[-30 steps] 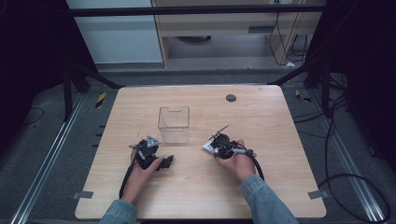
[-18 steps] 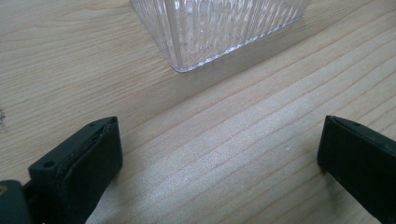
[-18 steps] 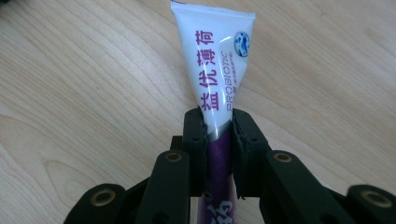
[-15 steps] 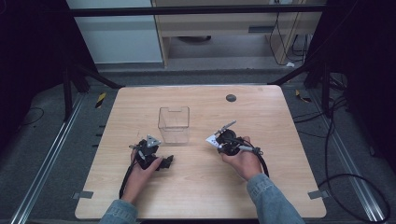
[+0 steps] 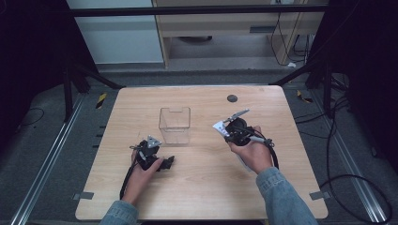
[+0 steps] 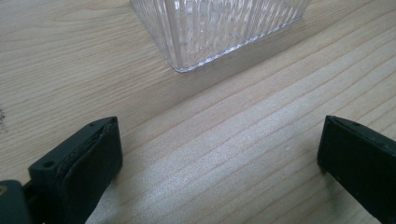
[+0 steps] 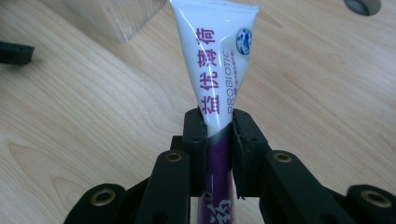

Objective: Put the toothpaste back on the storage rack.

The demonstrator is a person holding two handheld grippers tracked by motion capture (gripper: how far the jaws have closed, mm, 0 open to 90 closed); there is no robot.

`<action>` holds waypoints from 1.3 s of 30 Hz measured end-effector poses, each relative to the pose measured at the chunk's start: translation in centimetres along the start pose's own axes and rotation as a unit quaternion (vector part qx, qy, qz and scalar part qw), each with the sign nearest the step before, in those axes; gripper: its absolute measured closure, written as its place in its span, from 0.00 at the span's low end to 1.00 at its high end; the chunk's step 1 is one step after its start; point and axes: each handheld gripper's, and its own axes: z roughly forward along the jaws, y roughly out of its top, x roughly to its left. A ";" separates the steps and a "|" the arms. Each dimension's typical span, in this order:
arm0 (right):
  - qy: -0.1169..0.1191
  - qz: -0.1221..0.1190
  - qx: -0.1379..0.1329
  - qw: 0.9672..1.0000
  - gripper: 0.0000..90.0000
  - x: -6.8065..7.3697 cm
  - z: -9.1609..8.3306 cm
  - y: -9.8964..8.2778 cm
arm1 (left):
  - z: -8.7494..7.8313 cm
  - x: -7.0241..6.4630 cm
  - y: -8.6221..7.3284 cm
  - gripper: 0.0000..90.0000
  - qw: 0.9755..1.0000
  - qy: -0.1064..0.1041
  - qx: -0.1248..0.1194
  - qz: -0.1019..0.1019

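Observation:
My right gripper is lifted off the table to the right of a clear ribbed plastic box. In the right gripper view its jaws are shut on a white and purple toothpaste tube, gripped where the white meets the purple, with the flat crimped end pointing away from me. The tube's white end sticks out toward the box. My left gripper rests on the wood just in front of the box. Its jaws stand wide open on bare table, facing a corner of the box.
The light wooden table has a small black round disc near its far edge. Beyond the table stand cabinets, black frame legs and cables on a grey floor. One jaw of the left gripper shows at the left edge of the right gripper view.
The right hand has risen with the tube and moved a little to the right and farther from me. The left hand and the box have stayed where they were.

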 end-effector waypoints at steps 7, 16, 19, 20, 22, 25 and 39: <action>0.007 0.016 -0.043 0.999 0.86 -0.5 -0.9 0.6 | 0.0 0.0 0.0 0.00 1.000 0.000 0.000 0.000; 0.003 0.032 -0.076 0.997 0.86 -0.8 -1.2 1.0 | 0.0 0.0 0.0 0.00 1.000 0.000 0.000 0.000; 0.003 0.029 -0.086 0.996 0.86 -0.6 -1.3 1.2 | 0.0 0.0 0.0 0.00 1.000 0.000 0.000 0.000; 0.003 0.029 -0.086 0.996 0.86 -0.6 -1.3 1.2 | 0.0 0.0 0.0 0.00 1.000 0.000 0.000 0.000; 0.002 0.032 -0.096 0.995 0.87 -0.6 -1.4 1.4 | 0.0 0.0 0.0 0.00 1.000 0.000 0.000 0.000; 0.003 0.035 -0.107 0.994 0.87 -0.6 -1.6 1.7 | 0.0 0.0 0.0 0.00 1.000 0.000 0.000 0.000; 0.005 0.045 -0.166 0.985 0.87 0.2 -2.3 3.1 | 0.0 0.0 0.0 0.00 1.000 0.000 0.000 0.000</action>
